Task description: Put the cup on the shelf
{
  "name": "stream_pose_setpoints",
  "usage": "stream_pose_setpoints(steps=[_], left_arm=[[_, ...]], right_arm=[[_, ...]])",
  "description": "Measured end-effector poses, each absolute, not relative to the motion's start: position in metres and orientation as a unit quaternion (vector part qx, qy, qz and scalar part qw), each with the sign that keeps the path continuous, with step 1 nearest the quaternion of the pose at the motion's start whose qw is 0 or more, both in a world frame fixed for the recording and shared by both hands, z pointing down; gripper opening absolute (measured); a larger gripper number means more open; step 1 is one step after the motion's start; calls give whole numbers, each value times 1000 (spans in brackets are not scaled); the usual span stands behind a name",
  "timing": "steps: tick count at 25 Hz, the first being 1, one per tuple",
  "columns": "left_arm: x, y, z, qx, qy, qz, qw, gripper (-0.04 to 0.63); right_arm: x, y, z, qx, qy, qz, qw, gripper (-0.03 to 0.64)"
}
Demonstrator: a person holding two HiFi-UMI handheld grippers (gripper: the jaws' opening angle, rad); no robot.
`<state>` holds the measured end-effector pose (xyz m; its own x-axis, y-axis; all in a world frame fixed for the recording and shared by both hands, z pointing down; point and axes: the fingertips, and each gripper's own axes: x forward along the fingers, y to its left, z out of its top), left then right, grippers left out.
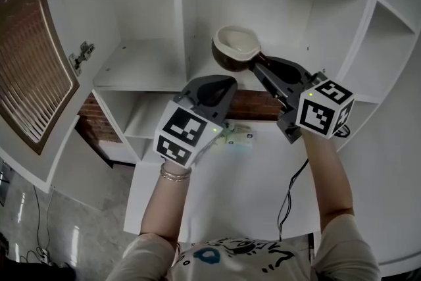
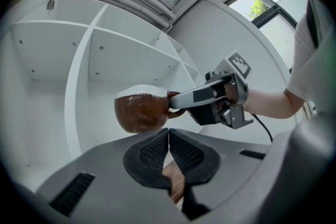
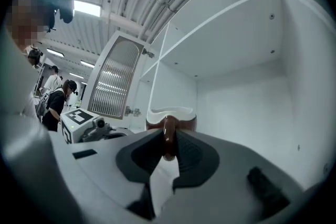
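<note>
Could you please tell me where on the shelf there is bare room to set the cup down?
The left compartment's board, left of the divider, is wholly bare. The right compartment's board is bare too, on either side of the cup. It is crowded at the front edge, where the left gripper and right gripper sit close.

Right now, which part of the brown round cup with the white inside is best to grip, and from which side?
Grip the handle of the brown round cup, coming from the side away from the white shelf. The handle stands out as a narrow upright loop that fits between jaws; the rest is wide and rounded. The right gripper is shut on it so.
</note>
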<state>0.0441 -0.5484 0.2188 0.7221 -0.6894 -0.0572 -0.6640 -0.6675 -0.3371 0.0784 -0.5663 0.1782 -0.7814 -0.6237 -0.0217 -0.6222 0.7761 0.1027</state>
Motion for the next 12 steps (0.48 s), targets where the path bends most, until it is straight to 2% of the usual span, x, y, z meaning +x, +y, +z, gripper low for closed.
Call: stream_pose_setpoints(steps=[12], left_arm=[[38,-552,208,-910,372,-47,177,17]], right_arm=[[37,-645,186,340,-934,-19,103,60]])
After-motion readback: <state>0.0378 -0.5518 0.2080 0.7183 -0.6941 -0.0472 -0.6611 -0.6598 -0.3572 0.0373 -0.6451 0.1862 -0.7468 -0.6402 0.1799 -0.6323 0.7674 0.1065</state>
